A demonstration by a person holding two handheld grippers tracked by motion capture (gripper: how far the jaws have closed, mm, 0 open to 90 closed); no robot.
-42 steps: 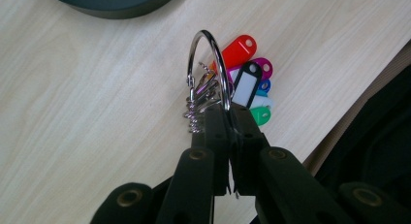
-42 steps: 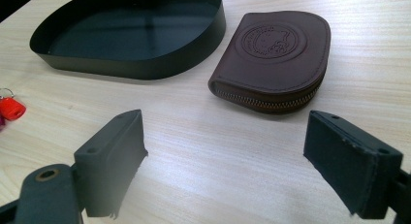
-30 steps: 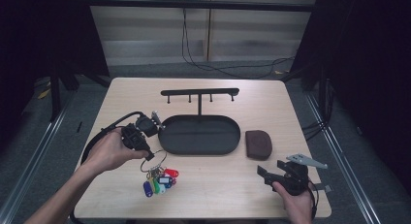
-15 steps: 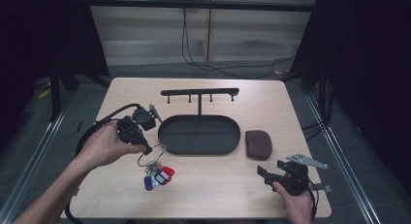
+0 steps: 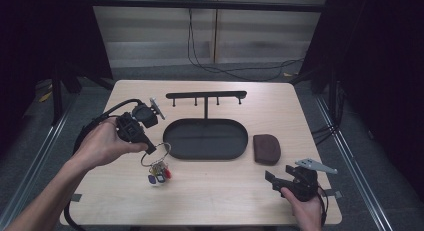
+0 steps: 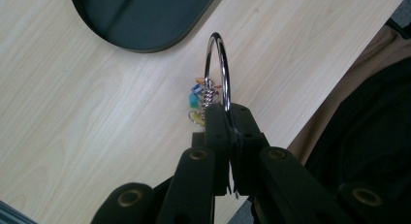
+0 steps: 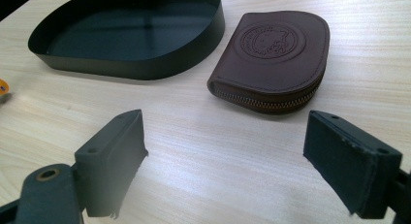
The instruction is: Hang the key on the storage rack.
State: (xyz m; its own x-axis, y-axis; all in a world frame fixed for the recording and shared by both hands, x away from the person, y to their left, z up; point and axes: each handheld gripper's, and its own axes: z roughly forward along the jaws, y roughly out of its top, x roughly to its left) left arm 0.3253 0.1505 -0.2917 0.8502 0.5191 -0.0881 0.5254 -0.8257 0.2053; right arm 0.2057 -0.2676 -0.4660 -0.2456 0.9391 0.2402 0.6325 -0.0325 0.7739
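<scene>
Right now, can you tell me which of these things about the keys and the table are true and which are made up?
1. The left gripper is shut on the key ring. True.
2. The keys lie inside the black tray. False: they hang from the key ring, beside the tray, over the table.
3. The right gripper has its jaws open with nothing between them. True.
4. The brown pouch sits inside the tray. False: it lies on the table beside the tray.
5. A key hangs on the hook rack. False: its hooks are bare.
</scene>
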